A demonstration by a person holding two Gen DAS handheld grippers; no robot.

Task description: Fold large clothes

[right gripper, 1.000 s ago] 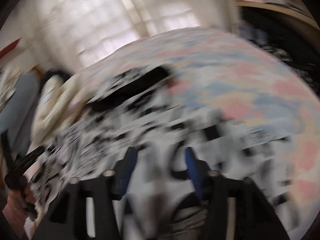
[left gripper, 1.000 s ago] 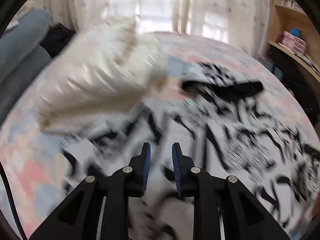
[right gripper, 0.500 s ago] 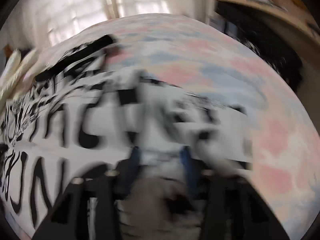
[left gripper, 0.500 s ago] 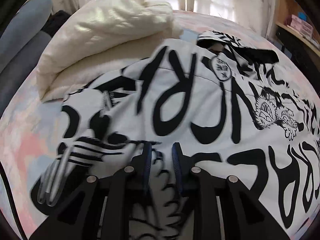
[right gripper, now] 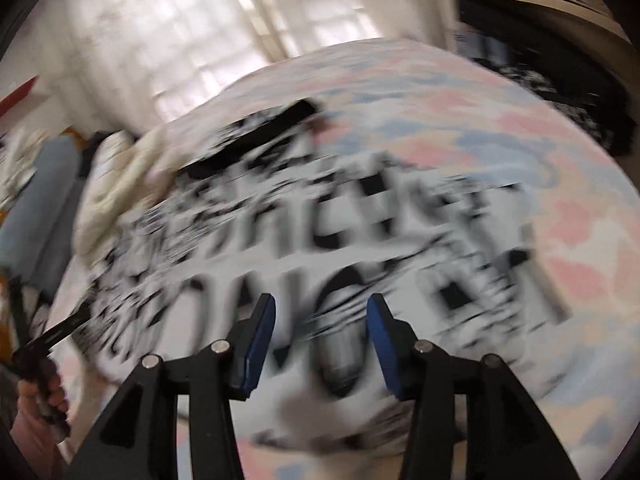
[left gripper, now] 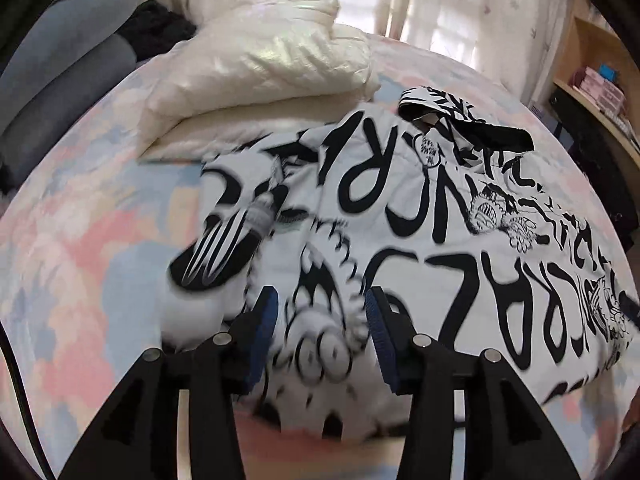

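Now both pairs of fingers stand apart and grip nothing: my left gripper (left gripper: 320,324) and my right gripper (right gripper: 321,334) have just been opening, with the cloth lying below the gap, not pinched. The black-and-white printed jacket (left gripper: 420,216) lies spread on the bed (left gripper: 80,240), its striped cuff (left gripper: 224,252) folded in over the body and its black collar (left gripper: 492,136) at the far edge. A cream puffer jacket (left gripper: 272,64) sits folded just beyond it, touching its far side. Judgement: one fold has been laid and released; the garment is still wide, so the task is part done. Next move calls for fresh holds on an outer edge, one per hand, then carrying that edge across without dragging the tucked sleeve loose. Pose: both grippers tilt steeply down at the cloth, low over its near hem. The right view is blurred, so detail there is poor; my left hand (right gripper: 38,404) shows at its lower left corner.
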